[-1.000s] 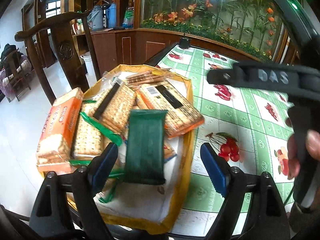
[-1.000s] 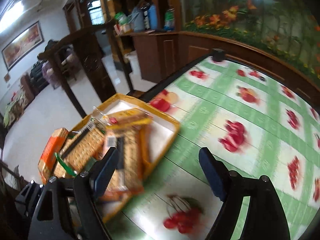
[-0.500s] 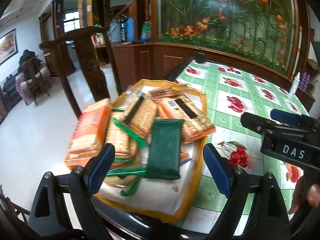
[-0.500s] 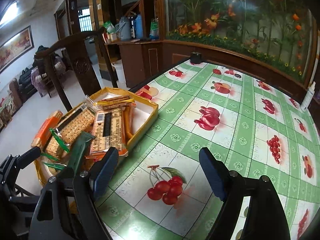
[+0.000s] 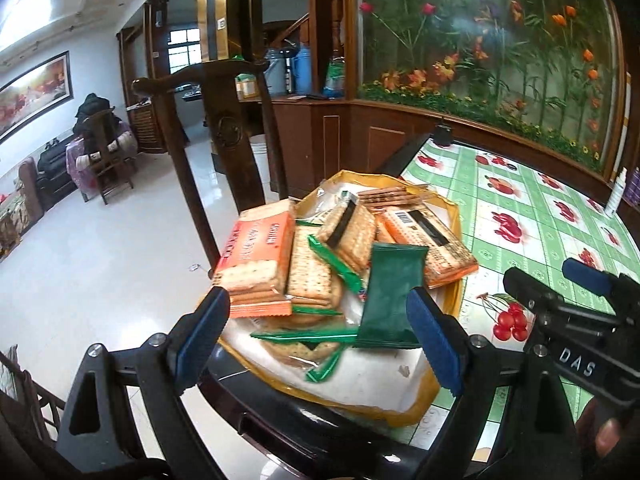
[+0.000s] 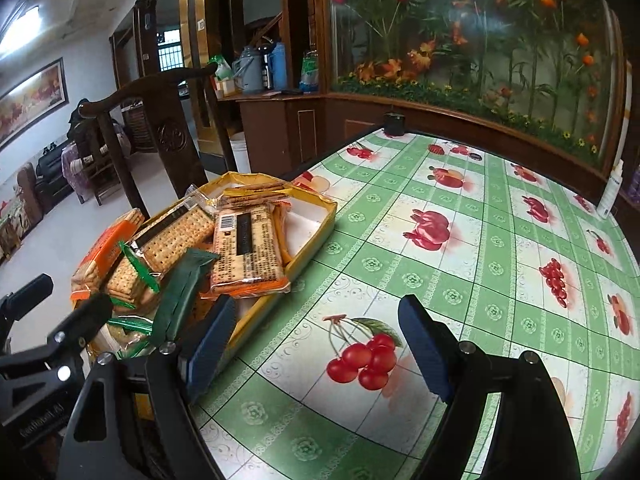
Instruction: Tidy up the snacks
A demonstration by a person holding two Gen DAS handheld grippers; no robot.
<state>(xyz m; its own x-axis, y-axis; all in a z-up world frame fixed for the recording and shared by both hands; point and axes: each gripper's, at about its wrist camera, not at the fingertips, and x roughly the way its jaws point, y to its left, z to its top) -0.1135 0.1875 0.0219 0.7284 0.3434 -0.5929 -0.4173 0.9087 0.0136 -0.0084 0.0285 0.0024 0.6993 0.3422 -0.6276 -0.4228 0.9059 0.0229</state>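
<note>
Left wrist | left gripper point(image 5: 318, 336) spread above snack tray point(image 5: 448, 384) | right gripper point(image 6: 316, 344) spread, holding nothing

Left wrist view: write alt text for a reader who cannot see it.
A yellow tray heaped with cracker packets sits at the edge of a fruit-print tablecloth, with a dark green packet lying on top nearest the camera. The left gripper hovers open and empty in front of the pile; the right gripper shows at the right edge.
</note>
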